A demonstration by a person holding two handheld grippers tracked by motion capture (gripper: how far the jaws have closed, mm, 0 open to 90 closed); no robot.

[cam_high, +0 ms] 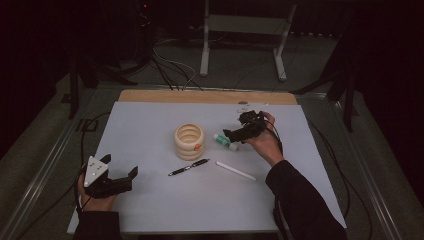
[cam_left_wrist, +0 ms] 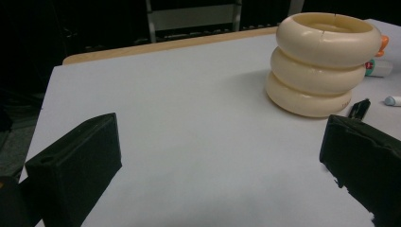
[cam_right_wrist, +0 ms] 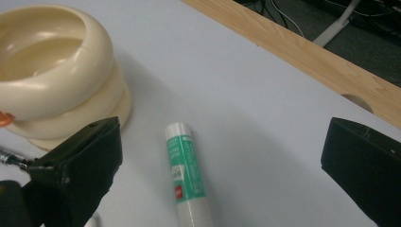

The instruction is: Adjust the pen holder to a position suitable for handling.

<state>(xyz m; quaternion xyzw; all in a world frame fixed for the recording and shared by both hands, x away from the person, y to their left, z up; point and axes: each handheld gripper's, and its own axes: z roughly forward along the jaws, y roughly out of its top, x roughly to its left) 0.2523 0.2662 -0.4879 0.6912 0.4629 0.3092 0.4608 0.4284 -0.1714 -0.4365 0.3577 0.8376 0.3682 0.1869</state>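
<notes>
While wide open, right gripper over the glue stick.
Nothing held; left gripper also wide open, empty, at seven o'clock from the cream holder.

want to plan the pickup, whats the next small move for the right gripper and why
Probably lower the right gripper straight down and close on the glue stick. Its jaws stand open to either side of the stick, which lies flat on the table beside the cream holder, not yet gripped.
</notes>
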